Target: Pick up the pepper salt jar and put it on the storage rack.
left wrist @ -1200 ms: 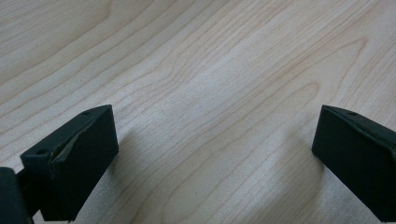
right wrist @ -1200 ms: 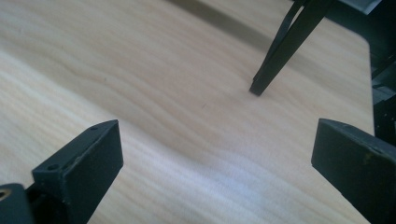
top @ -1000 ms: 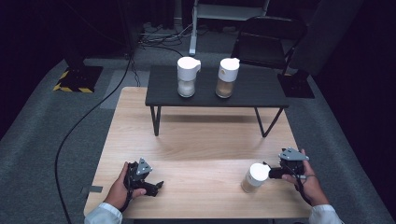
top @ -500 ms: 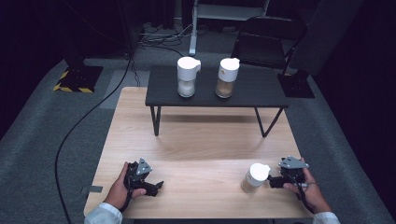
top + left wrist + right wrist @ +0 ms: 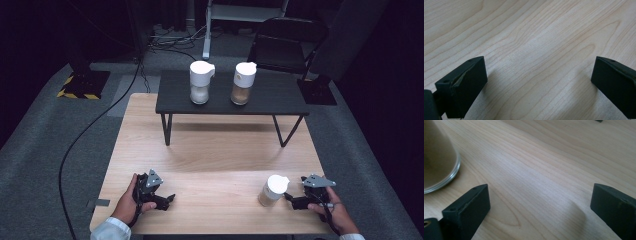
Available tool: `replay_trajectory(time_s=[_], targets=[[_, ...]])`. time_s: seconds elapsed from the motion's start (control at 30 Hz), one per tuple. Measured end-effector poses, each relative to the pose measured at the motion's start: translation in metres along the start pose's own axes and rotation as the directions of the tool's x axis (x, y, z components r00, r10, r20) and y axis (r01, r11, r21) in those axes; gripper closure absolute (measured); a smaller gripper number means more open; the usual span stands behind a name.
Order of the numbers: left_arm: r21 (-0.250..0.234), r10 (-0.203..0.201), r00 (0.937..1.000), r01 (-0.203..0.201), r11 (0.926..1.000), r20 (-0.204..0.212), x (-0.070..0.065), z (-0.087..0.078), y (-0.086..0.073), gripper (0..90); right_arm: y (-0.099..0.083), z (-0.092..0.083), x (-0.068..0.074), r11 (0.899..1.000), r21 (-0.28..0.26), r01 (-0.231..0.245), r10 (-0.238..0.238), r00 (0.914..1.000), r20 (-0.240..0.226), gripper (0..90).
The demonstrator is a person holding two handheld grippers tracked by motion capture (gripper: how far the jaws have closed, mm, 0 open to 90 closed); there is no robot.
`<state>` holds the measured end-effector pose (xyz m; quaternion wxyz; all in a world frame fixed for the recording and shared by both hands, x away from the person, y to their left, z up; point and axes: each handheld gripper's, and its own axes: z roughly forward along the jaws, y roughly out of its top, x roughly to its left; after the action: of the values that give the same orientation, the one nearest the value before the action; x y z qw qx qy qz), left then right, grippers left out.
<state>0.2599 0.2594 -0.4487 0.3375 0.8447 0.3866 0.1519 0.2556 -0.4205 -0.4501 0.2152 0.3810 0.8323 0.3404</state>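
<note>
Near the front right of the wooden table (image 5: 215,150) stands a glass jar (image 5: 272,191) with a white lid and brown contents; its base (image 5: 436,160) shows at the left of the right gripper view. Just to its right my right gripper (image 5: 290,199) rests on the wood, open, with nothing between its jaws (image 5: 539,207). At the front left my left gripper (image 5: 169,200) lies open on bare wood (image 5: 536,85), also holding nothing. Two more white-lidded jars stand on a small black bench: one with white contents (image 5: 200,82), one with brown contents (image 5: 242,83).
The black bench (image 5: 230,97) spans the far half of the table on thin legs. A black chair (image 5: 285,45) and a cable (image 5: 90,130) lie on the grey floor beyond and to the left.
My right gripper has let go of the front jar and drawn back to the right and toward the table's front edge. The left gripper has stayed still.
</note>
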Motion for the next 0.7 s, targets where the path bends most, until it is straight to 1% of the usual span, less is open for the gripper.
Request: replay_trajectory(time_s=[0.07, 0.13, 0.17, 0.23, 0.7], targets=[[0.0, 0.0, 1.0, 0.0, 1.0, 0.0, 0.0, 0.0, 0.0, 0.0, -0.001, -0.001, -0.003, 1.0, 0.001, 0.002, -0.002, 0.9998, -0.022, 1.7], [0.0, 0.0, 1.0, 0.0, 1.0, 0.0, 0.0, 0.0, 0.0, 0.0, -0.004, -0.001, -0.011, 1.0, 0.003, -0.02, 0.02, 0.9983, -0.055, 1.2], [0.0, 0.001, 1.0, -0.001, 1.0, 0.001, 0.0, 0.0, 0.0, 0.0, -0.003, 0.0, -0.016, 0.999, 0.015, -0.034, 0.035, 0.9964, -0.077, 0.8], [0.0, 0.002, 1.0, -0.002, 1.0, 0.002, 0.001, 0.0, 0.0, 0.0, -0.004, -0.001, -0.021, 1.0, 0.018, -0.026, 0.027, 0.9949, -0.097, 0.5], [-0.001, 0.003, 1.0, -0.003, 1.0, 0.006, 0.002, 0.001, 0.0, 0.0, -0.003, 0.0, -0.022, 0.999, 0.02, -0.026, 0.027, 0.9947, -0.099, 0.0]])
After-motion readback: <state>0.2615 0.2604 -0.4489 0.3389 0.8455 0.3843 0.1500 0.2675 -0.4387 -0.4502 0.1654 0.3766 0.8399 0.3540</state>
